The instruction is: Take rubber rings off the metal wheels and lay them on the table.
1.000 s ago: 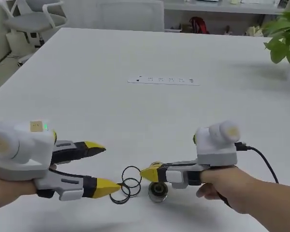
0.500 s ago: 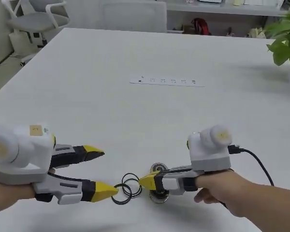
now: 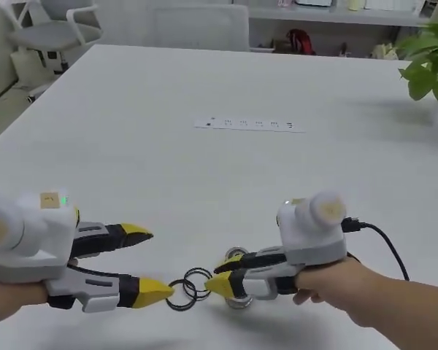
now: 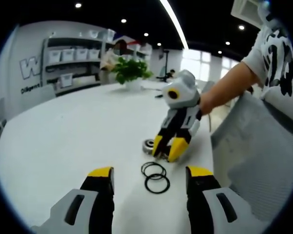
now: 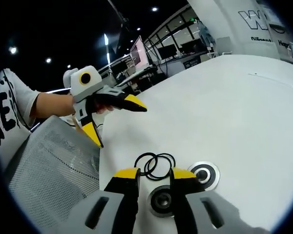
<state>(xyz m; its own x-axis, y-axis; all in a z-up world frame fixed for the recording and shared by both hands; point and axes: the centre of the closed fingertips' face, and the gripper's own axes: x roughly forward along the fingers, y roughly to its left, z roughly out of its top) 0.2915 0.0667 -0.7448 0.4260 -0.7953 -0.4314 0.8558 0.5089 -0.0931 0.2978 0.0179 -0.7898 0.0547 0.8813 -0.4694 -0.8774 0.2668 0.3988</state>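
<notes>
On the near edge of the white counter (image 3: 204, 182), a small cluster of thin black rubber rings (image 3: 189, 286) lies flat and overlapping, between the two grippers. The white, black and yellow-tipped left gripper (image 3: 160, 262) has its fingers (image 4: 101, 181) spread wide and holding nothing; in the left gripper view the rings (image 4: 155, 176) lie on the counter just ahead of the gap. The matching right gripper (image 3: 217, 275) points at the rings from the opposite side with its fingers (image 5: 128, 181) only a narrow gap apart. A round silver metal wheel with a dark hub (image 5: 162, 201) sits between them, though I cannot tell whether they press on it. A second silver metal wheel (image 5: 203, 174) lies flat just beside the right finger, close to the rings (image 5: 156, 165). A small tan square label (image 3: 50, 200) sits on top of the left gripper, with no writing legible. Farther back a flat white power strip (image 3: 248, 124) lies on the counter, and a leafy green plant (image 3: 429, 58) stands at its far right edge. On the wall, large white lettering (image 4: 31, 68) begins with "W", above a smaller line starting "Dil"; the rest is unreadable. The person's white shirt (image 4: 278, 58) bears black lettering too cropped to read.
</notes>
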